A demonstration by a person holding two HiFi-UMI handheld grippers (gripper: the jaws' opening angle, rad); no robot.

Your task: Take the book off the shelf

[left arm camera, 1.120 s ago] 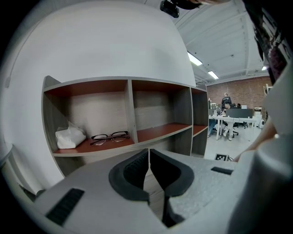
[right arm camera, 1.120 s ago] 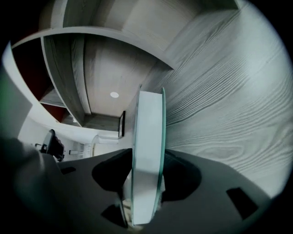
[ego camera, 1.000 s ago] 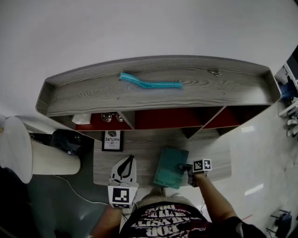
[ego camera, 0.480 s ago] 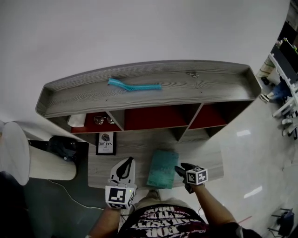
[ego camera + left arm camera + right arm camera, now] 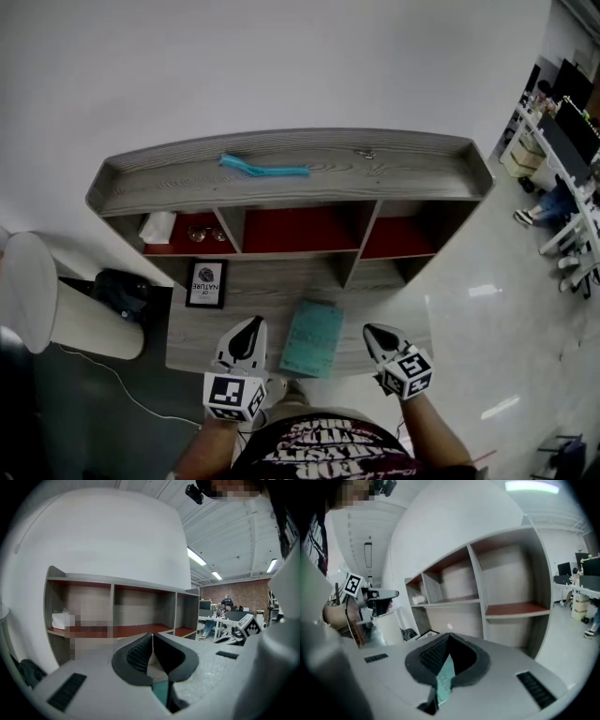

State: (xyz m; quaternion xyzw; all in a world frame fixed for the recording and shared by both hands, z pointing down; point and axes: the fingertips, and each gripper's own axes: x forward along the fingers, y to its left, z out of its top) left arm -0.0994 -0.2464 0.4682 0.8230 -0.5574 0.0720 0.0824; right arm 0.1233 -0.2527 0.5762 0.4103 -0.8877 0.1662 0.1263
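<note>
**Book's down on the bench, both hands free. Watch that front edge.**

The teal book (image 5: 312, 337) lies flat on the bench (image 5: 253, 292). It's between the two tools, just right of the left hand-held gripper (image 5: 248, 330) and just left of the right hand-held gripper (image 5: 378, 334). Neither one touches it. Both are clenched with nothing in them, and each one's own view only shows a sliver of teal through the gap under the jaws. The shelf (image 5: 281, 192) compartments are beyond the tips, well clear of the book, so I'd call the take-off step basically done.

The book's near end looks right at the bench's front edge. A sideways nudge from either gripper could slide it off. Re-grabbing it also looks fiddly, since it's thin, lying flat and might just skate away.
</note>
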